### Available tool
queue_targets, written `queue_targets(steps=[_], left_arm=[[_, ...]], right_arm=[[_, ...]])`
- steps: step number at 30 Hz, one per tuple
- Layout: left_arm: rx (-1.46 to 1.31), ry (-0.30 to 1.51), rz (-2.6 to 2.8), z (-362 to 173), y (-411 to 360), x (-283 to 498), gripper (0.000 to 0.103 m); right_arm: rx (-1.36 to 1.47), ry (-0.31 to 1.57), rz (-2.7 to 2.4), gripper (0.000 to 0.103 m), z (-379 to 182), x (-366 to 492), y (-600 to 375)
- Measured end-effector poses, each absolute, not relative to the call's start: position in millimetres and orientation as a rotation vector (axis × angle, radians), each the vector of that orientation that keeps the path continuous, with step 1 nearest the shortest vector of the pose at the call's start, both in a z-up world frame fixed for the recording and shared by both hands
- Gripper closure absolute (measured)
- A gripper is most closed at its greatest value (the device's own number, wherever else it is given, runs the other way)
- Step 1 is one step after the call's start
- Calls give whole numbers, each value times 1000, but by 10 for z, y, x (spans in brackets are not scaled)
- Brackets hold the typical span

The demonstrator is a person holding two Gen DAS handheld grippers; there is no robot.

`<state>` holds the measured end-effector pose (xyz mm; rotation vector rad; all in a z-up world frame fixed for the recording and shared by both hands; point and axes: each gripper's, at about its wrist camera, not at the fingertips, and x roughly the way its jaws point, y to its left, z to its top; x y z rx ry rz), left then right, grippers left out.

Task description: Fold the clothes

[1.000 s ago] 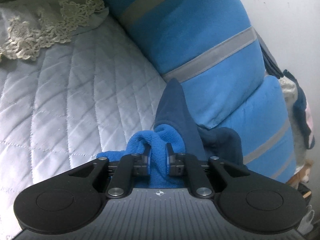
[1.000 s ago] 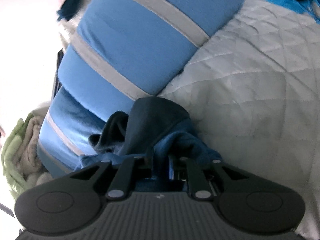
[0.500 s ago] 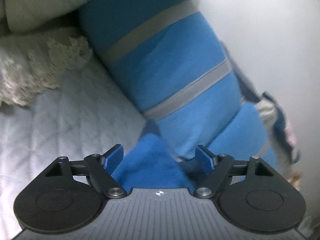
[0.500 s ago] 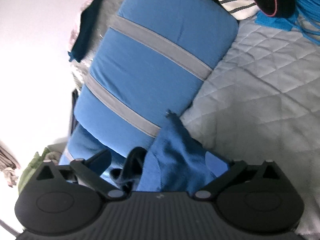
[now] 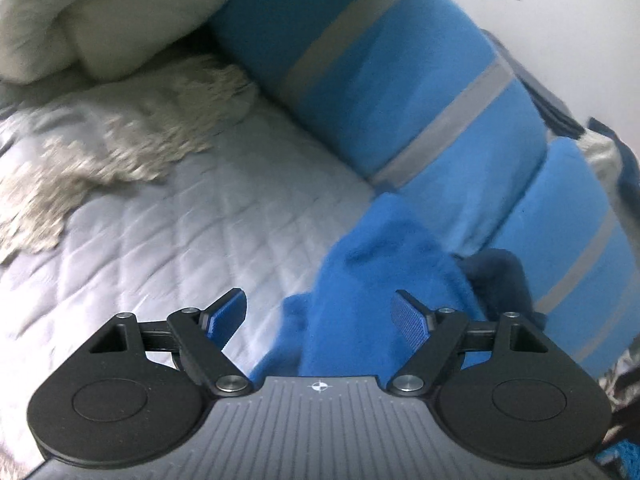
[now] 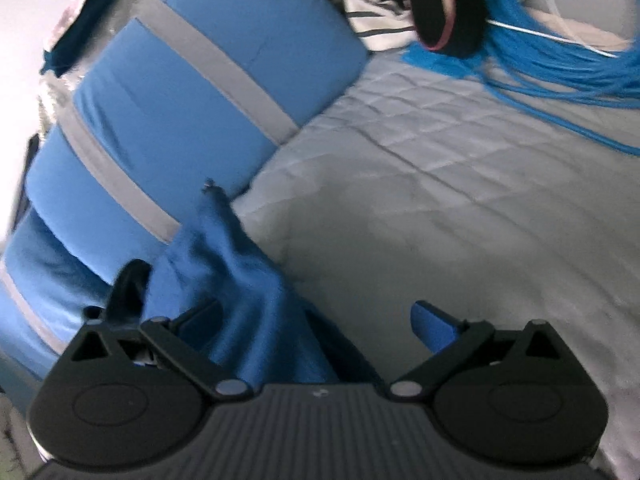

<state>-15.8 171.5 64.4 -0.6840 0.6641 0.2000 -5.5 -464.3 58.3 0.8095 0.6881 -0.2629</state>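
A bright blue fleece garment [image 5: 384, 276] with a dark navy part [image 5: 500, 276] lies bunched on the quilted bed, against a blue cushion. My left gripper [image 5: 320, 316] stands open just above it, with the cloth rising between the blue pads but not pinched. In the right wrist view the same garment [image 6: 232, 272] stands up in a peak, its navy part [image 6: 128, 284] to the left. My right gripper [image 6: 316, 324] is open too; the cloth lies against its left finger [image 6: 196, 316] and its right finger [image 6: 436, 328] is clear of it.
A long blue cushion with grey stripes [image 5: 420, 100] [image 6: 192, 92] runs along the white wall. The grey quilted bedspread [image 5: 180, 240] [image 6: 460, 208] spreads out beside it. Cream pillows [image 5: 80, 12] and lace [image 5: 120, 148] lie far left. Blue cables [image 6: 560, 52] and a striped cloth [image 6: 372, 28] lie far right.
Both grippers were shut on the blue garment a second ago; both have opened and let it go. Both have drawn back and lifted, so more of the bed and cushion shows.
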Motion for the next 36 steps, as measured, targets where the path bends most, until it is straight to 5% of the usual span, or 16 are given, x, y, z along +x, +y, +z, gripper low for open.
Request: queue_targets(steps=[15,28,29,31,33,36], left_arm=[[-1250,794,71,1,1678,-682,23],[-1364,677,92,-143,1537,-286,21],[-1366,676,80,-155,1546,-262,23],[-1369,690,67,-191,1570,-239,47],[-1350,737,61,-224,1605,-215,68],[-1292,758,32,-187,1610,-196,77]], right_arm=[[1240,669,-154,0,231,-713,-4577],[1371,626,-117,1,30,-310,-4380],[1362,625,-104,7,25,-276,-4381],[1346,625,-75,26,12,-215,-4385],[1331,643,-60,58,4,-180,-4404],[1299,664,-32,74,34,-194,-4450]])
